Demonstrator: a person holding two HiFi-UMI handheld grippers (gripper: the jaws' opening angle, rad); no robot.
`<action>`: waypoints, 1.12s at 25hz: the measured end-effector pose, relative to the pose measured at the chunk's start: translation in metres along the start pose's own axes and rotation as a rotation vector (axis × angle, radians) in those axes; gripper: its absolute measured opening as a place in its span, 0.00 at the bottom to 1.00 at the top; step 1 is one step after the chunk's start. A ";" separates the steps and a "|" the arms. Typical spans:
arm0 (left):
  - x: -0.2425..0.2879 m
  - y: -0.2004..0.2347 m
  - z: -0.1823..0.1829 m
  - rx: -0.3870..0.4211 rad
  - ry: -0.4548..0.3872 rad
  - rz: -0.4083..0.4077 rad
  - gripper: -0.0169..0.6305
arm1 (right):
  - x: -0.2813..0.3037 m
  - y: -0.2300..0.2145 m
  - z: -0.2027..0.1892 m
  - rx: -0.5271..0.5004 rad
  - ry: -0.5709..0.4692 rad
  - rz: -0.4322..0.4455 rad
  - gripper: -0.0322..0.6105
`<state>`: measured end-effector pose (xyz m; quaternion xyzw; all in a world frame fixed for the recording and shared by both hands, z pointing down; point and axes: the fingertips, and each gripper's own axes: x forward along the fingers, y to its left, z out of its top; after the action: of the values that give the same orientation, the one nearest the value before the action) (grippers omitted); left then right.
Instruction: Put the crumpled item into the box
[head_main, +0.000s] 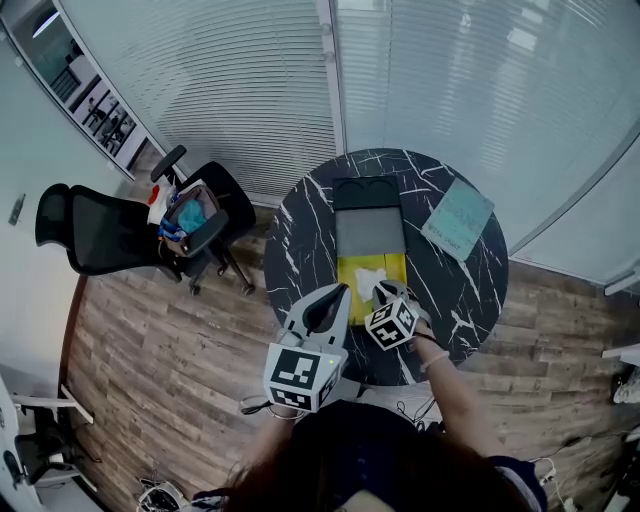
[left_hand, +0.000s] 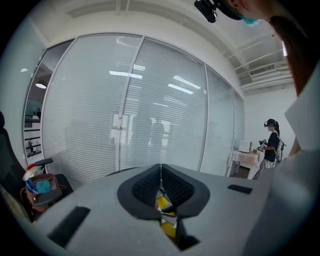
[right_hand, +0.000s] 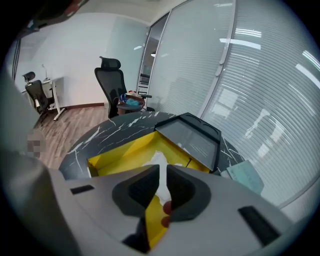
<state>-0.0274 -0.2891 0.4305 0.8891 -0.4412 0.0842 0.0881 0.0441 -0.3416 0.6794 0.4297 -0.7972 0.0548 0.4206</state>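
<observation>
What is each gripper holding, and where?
Right gripper pinches the white crumpled paper by its near edge, in the yellow box. Left gripper is shut, empty.

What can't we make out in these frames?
- Right gripper view: the white crumpled item fills the narrow gap of the right claw. It's unclear whether it is pinched or lying loose in the yellow box beyond.
- Left gripper view: the shut left claw and its body hide nearly everything below, bar a yellow sliver.
- Head view: both claws cover the box's near end, and the print on the teal sheet is too small to read.
</observation>
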 end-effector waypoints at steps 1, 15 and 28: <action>-0.002 -0.001 0.000 0.000 -0.002 0.001 0.07 | -0.004 -0.001 0.002 0.007 -0.008 -0.007 0.12; -0.037 -0.030 0.003 -0.007 -0.037 0.012 0.07 | -0.082 -0.007 0.022 0.109 -0.141 -0.085 0.09; -0.069 -0.065 0.005 0.022 -0.065 0.020 0.07 | -0.157 -0.001 0.035 0.164 -0.271 -0.138 0.09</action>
<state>-0.0162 -0.1978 0.4049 0.8878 -0.4518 0.0611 0.0630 0.0664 -0.2578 0.5439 0.5197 -0.8081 0.0323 0.2755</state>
